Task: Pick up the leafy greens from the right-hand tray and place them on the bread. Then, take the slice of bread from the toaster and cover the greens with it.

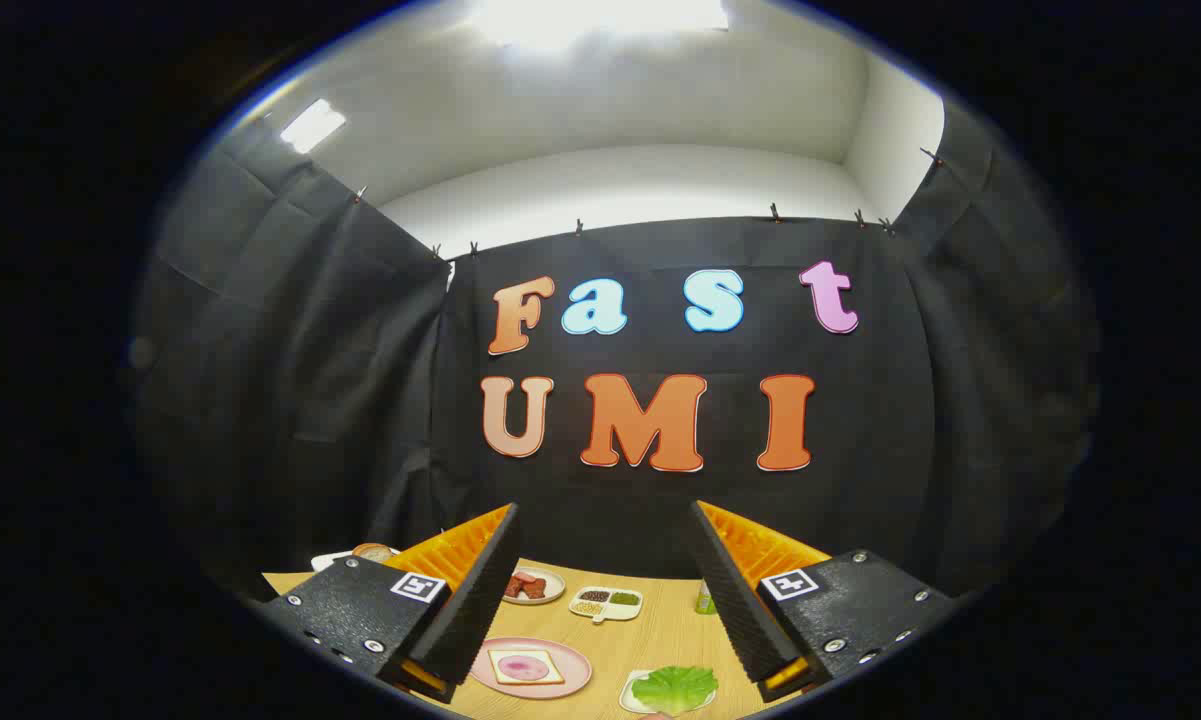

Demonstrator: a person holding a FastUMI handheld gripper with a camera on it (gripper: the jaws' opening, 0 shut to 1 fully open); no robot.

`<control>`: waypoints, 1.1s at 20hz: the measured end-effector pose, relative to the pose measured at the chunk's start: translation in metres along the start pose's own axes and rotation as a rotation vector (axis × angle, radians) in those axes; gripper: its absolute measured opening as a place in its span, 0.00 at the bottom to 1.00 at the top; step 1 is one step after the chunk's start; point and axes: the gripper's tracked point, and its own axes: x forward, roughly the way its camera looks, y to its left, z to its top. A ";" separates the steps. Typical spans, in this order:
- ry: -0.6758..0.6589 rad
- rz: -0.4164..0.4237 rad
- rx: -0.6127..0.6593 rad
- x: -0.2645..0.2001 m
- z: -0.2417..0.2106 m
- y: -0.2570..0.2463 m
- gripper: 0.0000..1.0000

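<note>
Greens, broad, ruffled and bright, lie on a white tray between the tool's wide-apart fingers.

A: Light source? 
B: Overhead. One panel blows out to white high above the gripper, fingers spread wide apart; a smaller bright patch sits up and left of it.

A: Exposure? 
B: White upper wall bright, black cloth wall dim, table evenly lit with soft shadows.

A: Optics? 
B: Strong fisheye bowing; edges darken, slight softness there. Centre sharp.
</note>
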 end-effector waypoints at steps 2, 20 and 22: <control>0.002 -0.003 0.006 0.000 0.001 -0.001 0.99; -0.019 -0.008 0.007 0.002 0.009 -0.005 0.99; -0.004 -0.027 0.018 0.003 0.006 -0.011 0.99</control>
